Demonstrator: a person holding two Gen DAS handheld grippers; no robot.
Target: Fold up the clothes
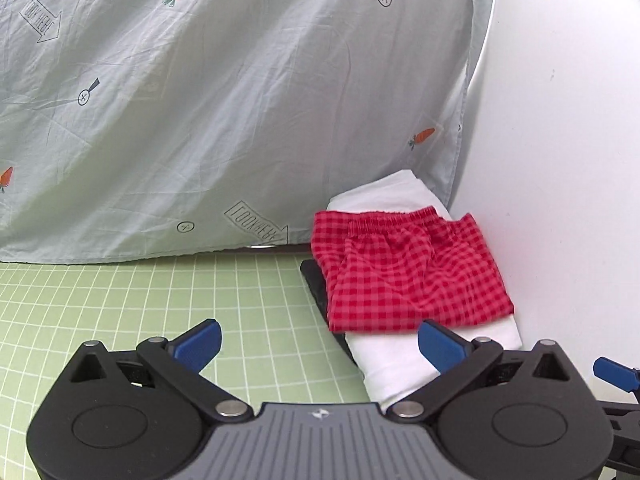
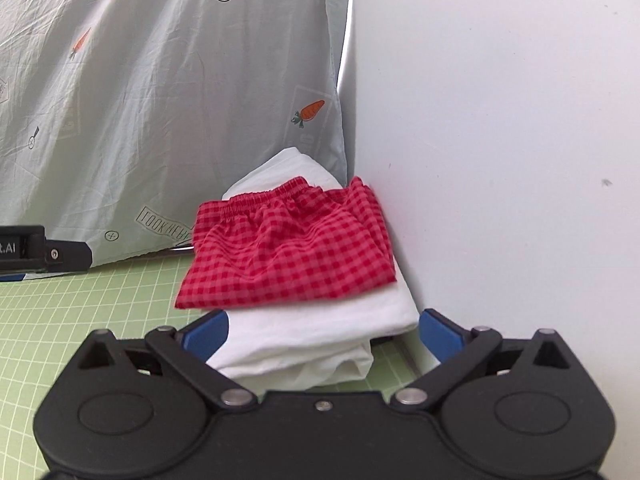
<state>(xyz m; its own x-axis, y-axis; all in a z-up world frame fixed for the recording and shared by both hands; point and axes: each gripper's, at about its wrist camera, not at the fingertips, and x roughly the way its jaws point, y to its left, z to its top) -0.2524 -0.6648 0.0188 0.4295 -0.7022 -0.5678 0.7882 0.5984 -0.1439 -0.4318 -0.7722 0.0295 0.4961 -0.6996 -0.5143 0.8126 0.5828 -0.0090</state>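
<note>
Both grippers, left (image 1: 320, 344) and right (image 2: 323, 330), we are holding wide open and empty before the folded red gingham shorts (image 2: 288, 248), which are lying atop the folded white cloth (image 2: 320, 332) on the green grid mat (image 1: 120, 308).

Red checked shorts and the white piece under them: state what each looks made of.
Red checked shorts: thin woven cloth, likely cotton gingham, matte, with a gathered elastic waistband. White folded garment: soft matte fabric in rounded folds, perhaps cotton; knit or weave unclear.
</note>
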